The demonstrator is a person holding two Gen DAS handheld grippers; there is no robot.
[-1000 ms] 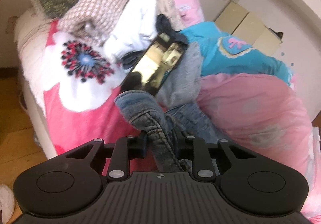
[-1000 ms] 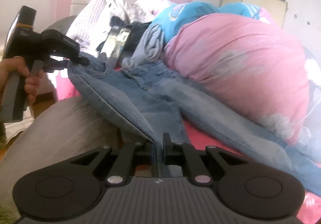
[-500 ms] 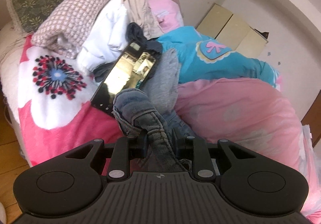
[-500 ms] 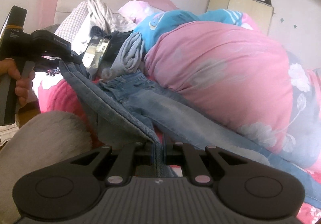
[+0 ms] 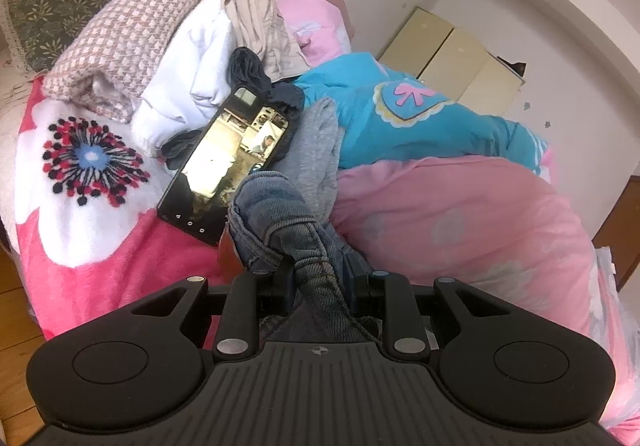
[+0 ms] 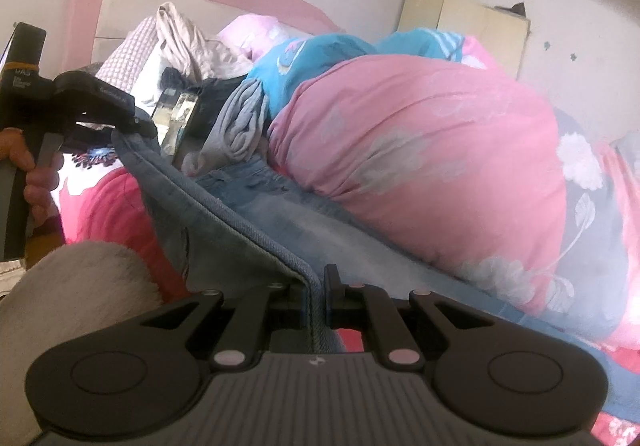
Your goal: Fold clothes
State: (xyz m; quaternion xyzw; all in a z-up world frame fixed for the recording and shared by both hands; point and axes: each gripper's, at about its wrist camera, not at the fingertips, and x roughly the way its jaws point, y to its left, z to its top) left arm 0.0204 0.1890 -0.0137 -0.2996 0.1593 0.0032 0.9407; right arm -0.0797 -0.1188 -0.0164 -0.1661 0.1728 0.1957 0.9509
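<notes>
Carrying jeans [image 6: 256,238] edge across bed [image 5: 92,246]: left gripper [image 5: 320,278] pinching bunched denim seam, right gripper [image 6: 316,286] pinching flat hem, jaws of both pressed on cloth. Since a second ago both views pushed toward headboard; phone [image 5: 228,162] now nearer left gripper, denim bunch overlapping its corner. Held edge stretched taut between grippers, rest of jeans lying against pink quilt [image 6: 432,174]. Judgement: fold of jeans under way, lifted half heading over lower half.

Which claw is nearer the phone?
Left. The left claw, shut on the jeans, sits just short of the phone; the right claw grips the jeans farther back.
</notes>
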